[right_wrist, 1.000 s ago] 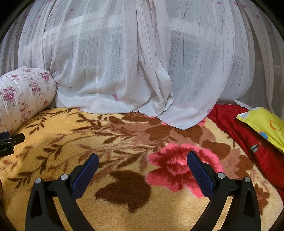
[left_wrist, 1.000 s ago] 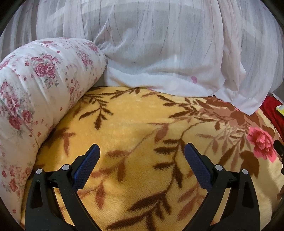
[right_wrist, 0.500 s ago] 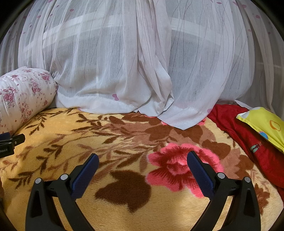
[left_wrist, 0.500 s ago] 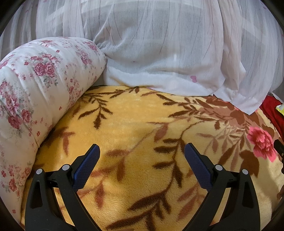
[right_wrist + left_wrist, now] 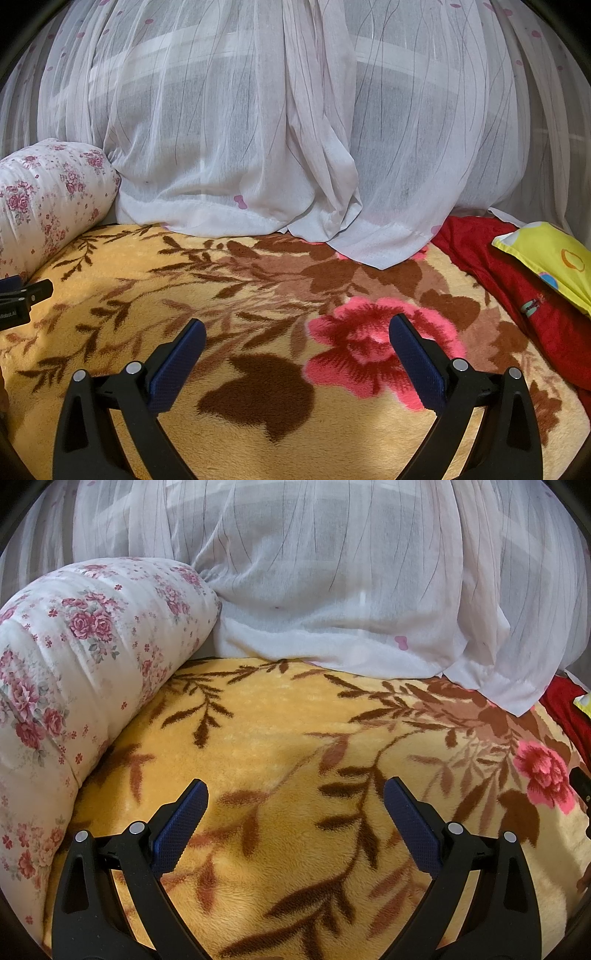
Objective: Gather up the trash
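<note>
A: Item one, far left?
B: Bolster (image 5: 85, 657), white with pink roses, lying along the left edge of the blanket (image 5: 280, 731) and touching it. In the right wrist view it shows smaller, at the far left (image 5: 48, 192).

A: Item two?
B: Left gripper (image 5: 295, 794), above the blanket. Jaws spread wide, blue pads facing each other, nothing between them but yellow plush with brown leaf sprays. Its tip also shows at the left edge of the right wrist view (image 5: 26, 295).

A: Item three, the ground?
B: Blanket, yellow, brown leaves, one pink flower (image 5: 369, 350) right of centre.

A: Item four?
B: Right gripper (image 5: 297, 332), likewise wide open and holding nothing. The pink flower lies under its right finger (image 5: 417, 365).

A: Behind all that?
B: Curtain (image 5: 295, 129), sheer white with fine dark lines and small pink marks, its hem resting on the far edge of the blanket.

A: Far right?
B: Red cloth (image 5: 517, 280) beside the blanket, with a yellow pillow (image 5: 550, 258) lying on it.

A: And the trash?
B: Not listed. Neither view shows any piece I can identify as trash.
</note>
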